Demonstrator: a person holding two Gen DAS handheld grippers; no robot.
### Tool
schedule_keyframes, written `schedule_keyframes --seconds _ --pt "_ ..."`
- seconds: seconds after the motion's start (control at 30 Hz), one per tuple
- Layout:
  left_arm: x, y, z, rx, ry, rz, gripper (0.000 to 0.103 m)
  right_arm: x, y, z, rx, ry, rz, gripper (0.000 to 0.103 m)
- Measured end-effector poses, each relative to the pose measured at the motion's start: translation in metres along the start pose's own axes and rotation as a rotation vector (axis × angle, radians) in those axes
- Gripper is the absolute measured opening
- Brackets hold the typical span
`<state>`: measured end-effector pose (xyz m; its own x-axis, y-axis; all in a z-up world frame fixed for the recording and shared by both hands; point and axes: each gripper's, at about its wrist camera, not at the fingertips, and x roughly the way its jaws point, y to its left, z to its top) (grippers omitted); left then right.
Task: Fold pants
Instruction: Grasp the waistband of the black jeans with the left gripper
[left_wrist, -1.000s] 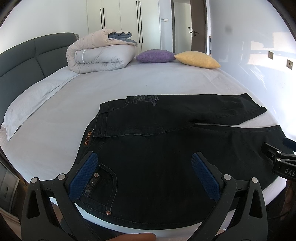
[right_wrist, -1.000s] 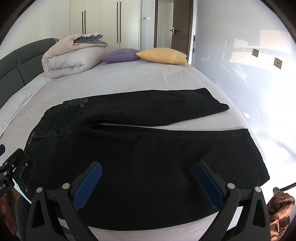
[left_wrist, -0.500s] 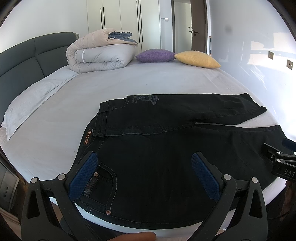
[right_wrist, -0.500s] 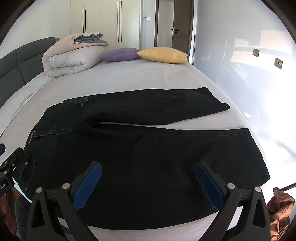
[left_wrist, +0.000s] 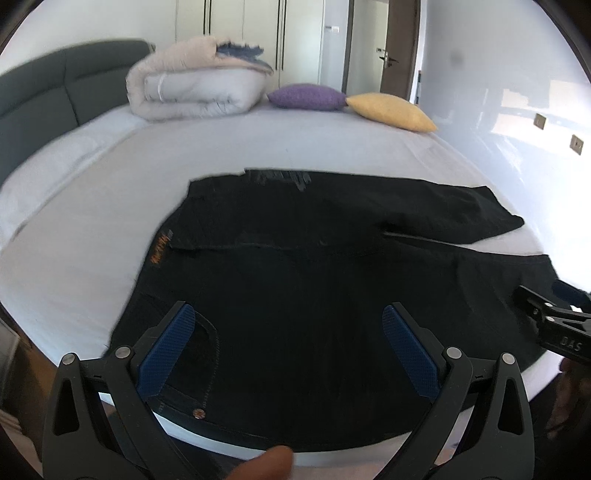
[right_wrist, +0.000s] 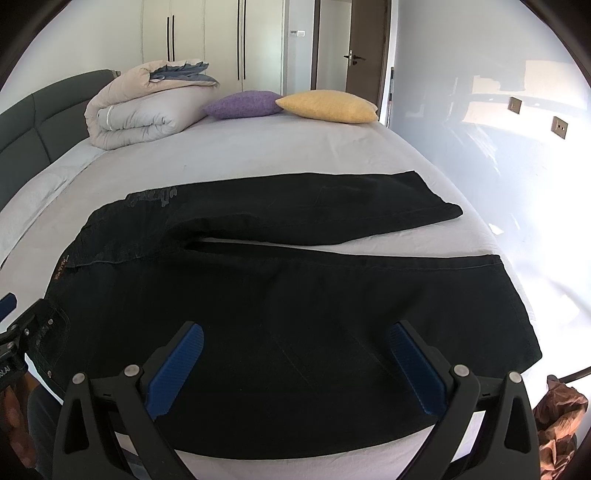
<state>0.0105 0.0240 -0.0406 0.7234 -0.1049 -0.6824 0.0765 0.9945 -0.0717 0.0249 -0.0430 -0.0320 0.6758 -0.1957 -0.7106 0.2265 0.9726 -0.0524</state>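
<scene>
**Black denim lies flat, both grippers spread and empty above it**

Black denim pants (right_wrist: 280, 317) lie spread on the bed (right_wrist: 266, 147), along its near edge, waistband toward the headboard side and the hems toward the wall side. The two legs part in a narrow V: the nearer leg runs beside the near edge, the farther leg angles toward the middle of the mattress, and a sliver of sheet shows between them. An orange-stitched waist patch (left_wrist: 159, 248) and a riveted back pocket (left_wrist: 192, 369) mark the waistband end.

By the look of it the cloth is thick and fairly heavy for clothing. I would expect it to hold a crease, drag on the sheet instead of sliding, and sag if lifted by one point only. It is not fragile. The stiffest, thickest places are the waistband and the hems, so these look like the surest holds: one pinch at the near waistband corner by the pocket, the other at the near leg's hem, lifting together so the leg carries over onto the farther one.

The left gripper (left_wrist: 288, 332) hangs above the pocket end with its blue pads (left_wrist: 168, 350) wide apart, nothing between them. The right gripper (right_wrist: 295, 354) hovers over the nearer leg, equally wide and empty.

Farther off, a rolled duvet (right_wrist: 144, 110), a purple cushion (right_wrist: 243, 104) and a yellow cushion (right_wrist: 328, 106) sit at the far edge of the bed.
</scene>
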Motion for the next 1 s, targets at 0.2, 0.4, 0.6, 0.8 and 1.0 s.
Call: schedule_keyframes --seconds 0.2,0.4,0.6,0.8,1.0 --pt "0.023 0.007 -0.001 -0.016 0.061 -0.131 0.103 0.016 0.006 0.013 -0.039 0.017 0.021 0.103" --pt "0.046 0.017 0.015 0.008 0.080 -0.137 0.103 0.030 0.021 0.042 -0.118 0.009 0.140 0.103" --pt "0.104 0.056 0.090 0.063 0.027 -0.119 0.103 0.060 0.028 0.085 -0.179 0.041 0.296 0.103" --pt "0.211 0.088 0.186 0.284 0.118 -0.177 0.103 0.083 0.038 0.118 -0.311 0.016 0.415 0.098" --pt "0.308 0.106 0.226 0.445 0.326 -0.248 0.102 0.114 0.039 0.126 -0.444 0.031 0.479 0.088"
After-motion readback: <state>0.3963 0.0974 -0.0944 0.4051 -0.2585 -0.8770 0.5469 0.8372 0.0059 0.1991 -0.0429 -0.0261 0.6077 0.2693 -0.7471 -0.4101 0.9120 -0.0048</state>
